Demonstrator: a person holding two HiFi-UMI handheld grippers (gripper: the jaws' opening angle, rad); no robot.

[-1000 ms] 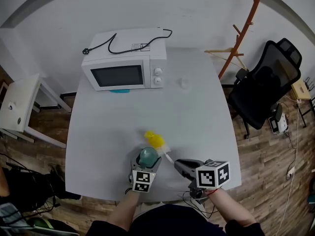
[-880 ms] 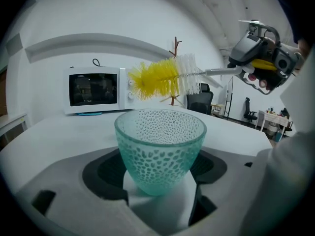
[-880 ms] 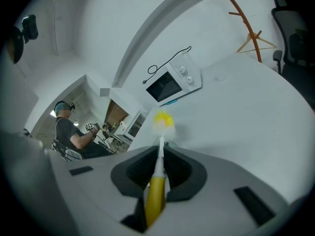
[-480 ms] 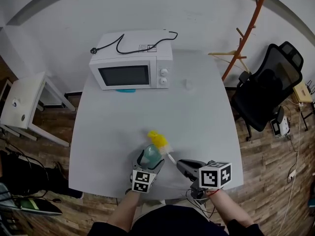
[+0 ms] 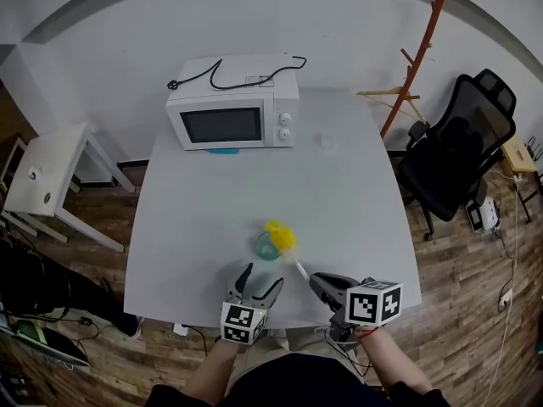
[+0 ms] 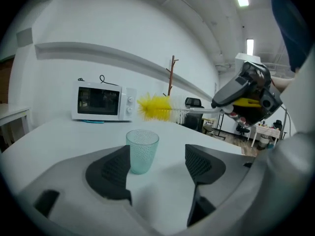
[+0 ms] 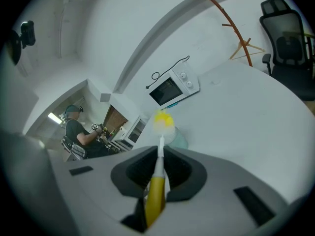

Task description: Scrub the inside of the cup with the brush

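The left gripper (image 5: 261, 280) holds nothing. Its jaws stand wide apart, having just been closing a little, with only bare table between the pads. It sits at 6 o'clock of the cup (image 5: 268, 246), near it but apart. In the left gripper view the cup (image 6: 142, 151) appears between the jaws, close against the left pad's edge, though it stands beyond the tips. That lineup suits steadying the cup from the side, with the gripper low and level with the cup wall.

The right gripper (image 5: 318, 282), at about 4 o'clock of the cup, is clamped on the brush (image 5: 281, 236). The right gripper view shows the pads squeezing the yellow handle where the thin white shaft begins, with the brush (image 7: 162, 119) running straight out along the jaws. Holding it at the rear end leaves the whole shaft free to reach down into the cup.

The yellow bristle head hangs over the cup's rim at its 1 o'clock side. From the left gripper view it looks raised above the mouth rather than inside, though I cannot tell whether any bristles brush the rim.

The cup stands upright on the white table (image 5: 212, 210), unsupported, so a sideways push from the brush could slide or tip it. A microwave (image 5: 233, 113) sits at 11 o'clock, well apart.
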